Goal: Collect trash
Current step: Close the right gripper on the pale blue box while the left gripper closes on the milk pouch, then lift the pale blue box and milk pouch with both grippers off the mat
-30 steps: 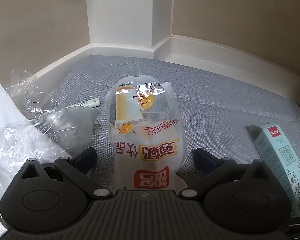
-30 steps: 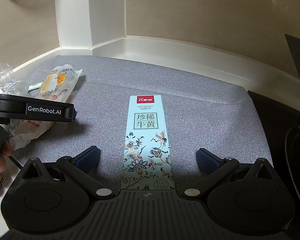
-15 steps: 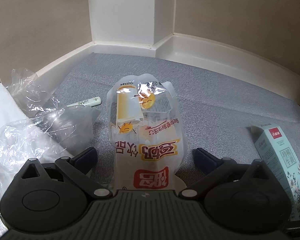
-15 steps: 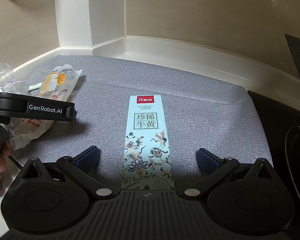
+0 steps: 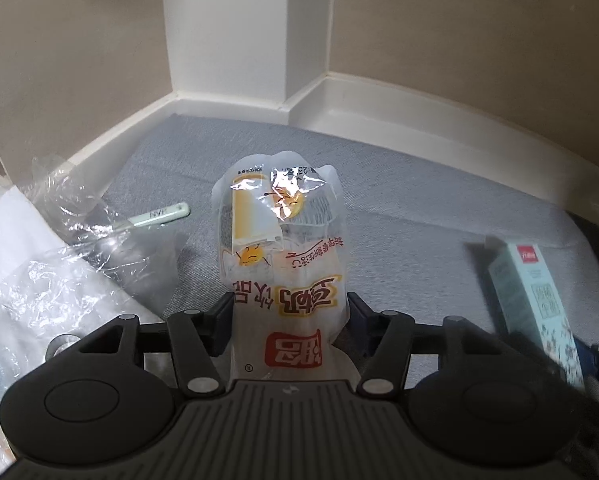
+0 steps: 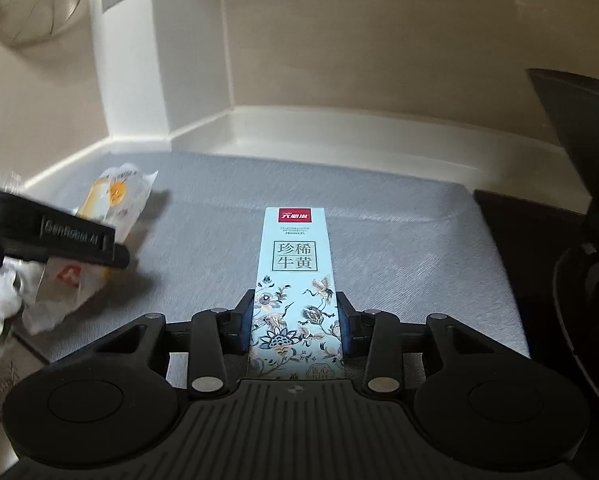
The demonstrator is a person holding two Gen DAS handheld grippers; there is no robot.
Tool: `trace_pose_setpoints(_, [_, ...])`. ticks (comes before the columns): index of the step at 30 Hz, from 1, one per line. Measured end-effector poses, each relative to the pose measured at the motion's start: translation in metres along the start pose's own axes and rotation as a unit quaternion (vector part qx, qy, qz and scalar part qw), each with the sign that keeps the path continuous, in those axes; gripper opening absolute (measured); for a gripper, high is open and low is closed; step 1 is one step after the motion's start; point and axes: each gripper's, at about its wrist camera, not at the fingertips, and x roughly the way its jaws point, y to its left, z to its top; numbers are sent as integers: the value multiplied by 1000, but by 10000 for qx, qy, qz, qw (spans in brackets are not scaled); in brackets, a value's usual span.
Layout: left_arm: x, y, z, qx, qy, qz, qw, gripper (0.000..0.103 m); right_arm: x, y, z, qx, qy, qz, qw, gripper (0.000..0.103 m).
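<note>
A white and yellow snack wrapper (image 5: pixel 283 240) with red print lies on the grey counter (image 5: pixel 419 232). My left gripper (image 5: pixel 289 312) has its jaws closing around the wrapper's near end, and both pads touch its sides. A pale blue carton (image 6: pixel 295 256) with a flower pattern and a red label sits between the pads of my right gripper (image 6: pixel 295 320). Those jaws are closing too and press on the carton's long sides. The left wrist view shows the carton (image 5: pixel 535 288) blurred at the right. The right wrist view shows the wrapper (image 6: pixel 115 196) at the left.
Crumpled clear plastic bags (image 5: pixel 59 264) lie at the left, with a pale green tube (image 5: pixel 159 216) beside them. A white raised ledge (image 5: pixel 379 116) rims the counter at the walls. A dark appliance (image 6: pixel 579 240) stands at the right, and a wire strainer (image 6: pixel 35 4) hangs top left.
Both grippers went from wide open to closed in on their things: the left onto the wrapper, the right onto the carton. The carton's far end now looks tipped up and blurred.
</note>
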Motion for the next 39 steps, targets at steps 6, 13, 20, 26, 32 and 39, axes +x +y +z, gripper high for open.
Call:
trace_pose_setpoints(6, [-23,-4,-1,16,-289,-217,9993,62,-6,-6,2,163,-379,-192,9990,41])
trace_pose_setpoints(13, [-69,-7,-11,98,-778,-384,9962,62,-9,-10,4,245,-485,-199,9983,41])
trace_pose_setpoints(20, [-125,7,-40,-13,-1032,-511,9933,62,-12,-7,4,191,-550,-104,9982,41])
trace_pose_setpoints(26, [-178,27,-81,-180,-1100,-291,9933,62,-14,-4,3,149,-610,-14,9980,41])
trace_pose_setpoints(32, [-225,47,-121,-360,-1181,-63,9923,62,-19,-1,2,81,-716,72,9974,41])
trace_pose_setpoints(39, [-292,66,-166,-435,-1402,198,9890,62,-29,1,-1,136,-747,258,9968,41])
